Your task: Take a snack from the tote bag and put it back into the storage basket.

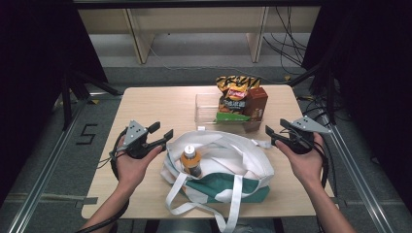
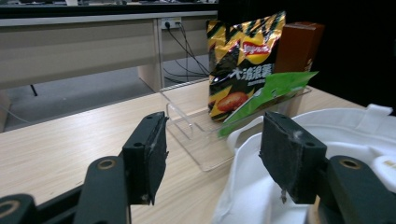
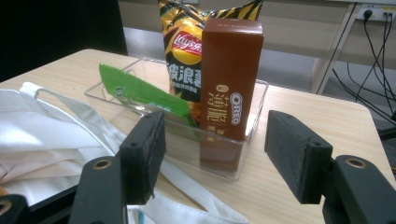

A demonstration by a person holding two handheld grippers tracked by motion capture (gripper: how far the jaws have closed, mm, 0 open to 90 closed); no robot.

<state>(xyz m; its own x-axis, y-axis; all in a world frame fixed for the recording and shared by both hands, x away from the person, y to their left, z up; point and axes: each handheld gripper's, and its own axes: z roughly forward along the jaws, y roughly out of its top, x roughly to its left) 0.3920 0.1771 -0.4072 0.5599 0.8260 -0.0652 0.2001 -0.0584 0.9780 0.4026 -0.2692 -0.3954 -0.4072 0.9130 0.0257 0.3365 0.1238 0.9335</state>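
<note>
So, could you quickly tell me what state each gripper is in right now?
Left gripper: open, holding nothing, beside the white canvas tote bag.
Right gripper: open, holding nothing.

Both forearms are bare, no sleeves. Each gripper, left and right, is black with a grey three-cornered plate, brass-ringed screw holes and a trailing black cable.
</note>
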